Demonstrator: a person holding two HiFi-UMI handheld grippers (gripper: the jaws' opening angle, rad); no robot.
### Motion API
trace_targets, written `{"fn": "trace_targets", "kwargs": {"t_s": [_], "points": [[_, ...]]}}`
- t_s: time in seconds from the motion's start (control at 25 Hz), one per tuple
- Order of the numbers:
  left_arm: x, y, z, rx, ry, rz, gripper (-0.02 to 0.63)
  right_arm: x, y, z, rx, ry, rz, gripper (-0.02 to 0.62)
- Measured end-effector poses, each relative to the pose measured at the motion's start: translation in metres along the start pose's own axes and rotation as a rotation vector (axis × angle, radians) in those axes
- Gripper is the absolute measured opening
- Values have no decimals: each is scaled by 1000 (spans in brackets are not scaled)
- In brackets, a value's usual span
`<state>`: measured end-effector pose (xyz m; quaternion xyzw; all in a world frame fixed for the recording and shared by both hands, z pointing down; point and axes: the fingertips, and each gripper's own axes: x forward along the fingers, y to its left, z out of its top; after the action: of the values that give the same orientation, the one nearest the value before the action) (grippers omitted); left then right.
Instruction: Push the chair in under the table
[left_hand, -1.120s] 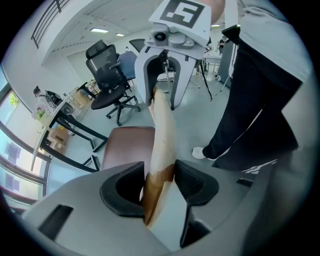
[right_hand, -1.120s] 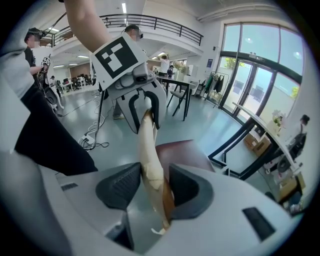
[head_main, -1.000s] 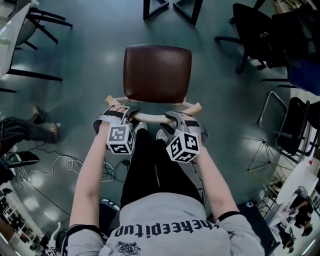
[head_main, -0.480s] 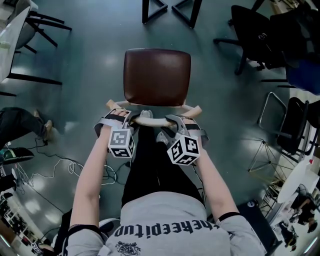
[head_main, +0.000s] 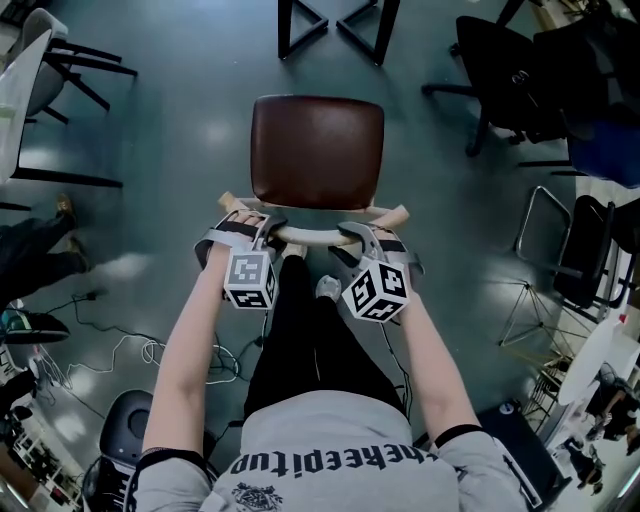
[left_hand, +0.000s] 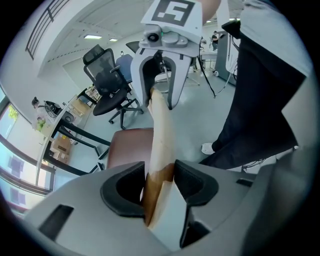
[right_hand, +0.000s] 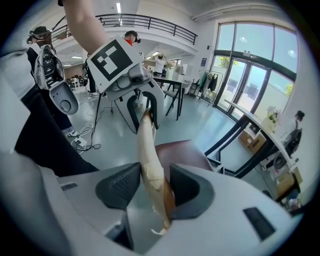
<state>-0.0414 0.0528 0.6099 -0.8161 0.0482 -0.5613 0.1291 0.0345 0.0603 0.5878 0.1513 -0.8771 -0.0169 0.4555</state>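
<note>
Right in front of the person, the left gripper (head_main: 263, 228) and right gripper (head_main: 357, 236) are both clamped tight on the pale curved back rail (head_main: 311, 237), one near each end. Past that, the chair (head_main: 317, 150) stands on open floor, black table legs (head_main: 305, 35) just beyond its seat.

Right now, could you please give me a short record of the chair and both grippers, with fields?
chair: brown padded seat, curved pale wooden backrest rail, upright on the floor
left gripper: shut on the rail's left part
right gripper: shut on the rail's right part
ahead: black frame legs, apart from the seat
task state: chair not yet under a table
</note>
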Motion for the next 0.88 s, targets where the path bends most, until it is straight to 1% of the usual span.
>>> {"fn": "trace_targets", "kwargs": {"t_s": [0.28, 0.6, 0.88], "points": [[7, 38, -8, 28, -15, -2, 191, 12, -35, 7, 10, 0, -15, 189], [18, 96, -13, 68, -29, 6, 190, 23, -90, 12, 37, 2, -38, 190], [26, 136, -21, 105, -45, 0, 192, 35, -126, 19, 67, 10, -61, 189]]}}
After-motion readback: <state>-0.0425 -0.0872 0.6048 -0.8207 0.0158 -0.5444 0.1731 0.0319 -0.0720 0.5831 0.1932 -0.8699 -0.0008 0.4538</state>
